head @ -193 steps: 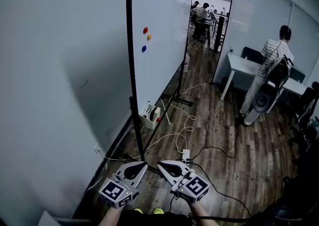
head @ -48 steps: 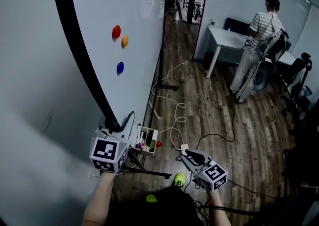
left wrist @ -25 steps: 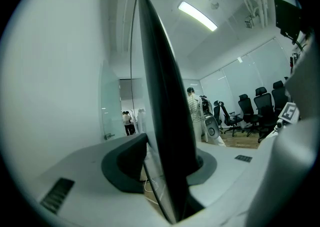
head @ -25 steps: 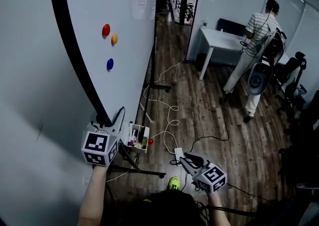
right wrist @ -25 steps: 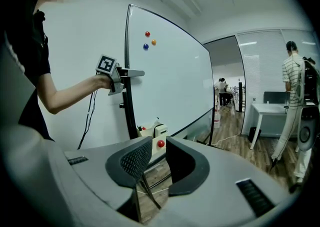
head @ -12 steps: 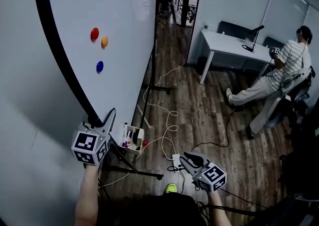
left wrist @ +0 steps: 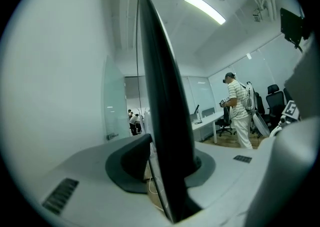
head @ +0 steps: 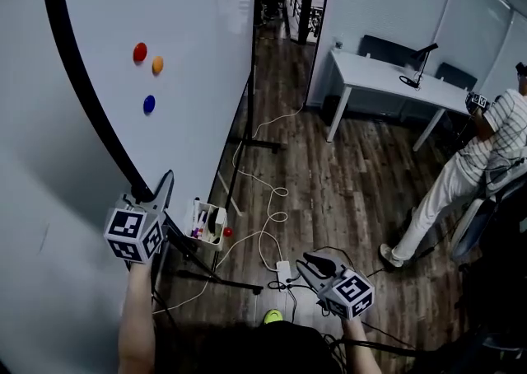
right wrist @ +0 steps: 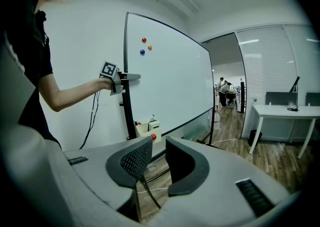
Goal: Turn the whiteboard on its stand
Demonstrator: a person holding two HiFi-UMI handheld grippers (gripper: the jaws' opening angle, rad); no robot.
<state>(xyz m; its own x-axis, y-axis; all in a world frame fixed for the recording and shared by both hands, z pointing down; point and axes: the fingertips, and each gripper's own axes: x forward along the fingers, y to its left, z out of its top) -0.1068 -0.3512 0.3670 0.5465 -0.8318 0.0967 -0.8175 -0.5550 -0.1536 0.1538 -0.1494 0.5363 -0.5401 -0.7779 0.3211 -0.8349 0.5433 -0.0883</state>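
Observation:
The whiteboard (head: 189, 51) on its wheeled stand (head: 216, 279) fills the left of the head view, with three coloured magnets (head: 148, 63) on it. Its black frame edge (head: 90, 100) runs down to my left gripper (head: 152, 191), whose jaws straddle the edge. In the left gripper view the frame (left wrist: 165, 121) stands between the pads of the left gripper (left wrist: 172, 151); the jaws have just been closing on it. My right gripper (head: 311, 263) hangs low over the floor, open and empty (right wrist: 159, 146). The right gripper view shows the whiteboard (right wrist: 170, 81) and the left gripper (right wrist: 131, 77) at its edge.
A marker tray (head: 206, 222) hangs on the stand. Cables and a power strip (head: 280, 269) lie on the wooden floor. A white desk (head: 395, 84) stands at the back right, a person in a striped shirt (head: 486, 158) at the far right. A wall (head: 49, 224) is close on the left.
The board's near edge and my left gripper on it have swung leftward in the head view. The person in the striped shirt has moved to the far right. The right gripper stays low.

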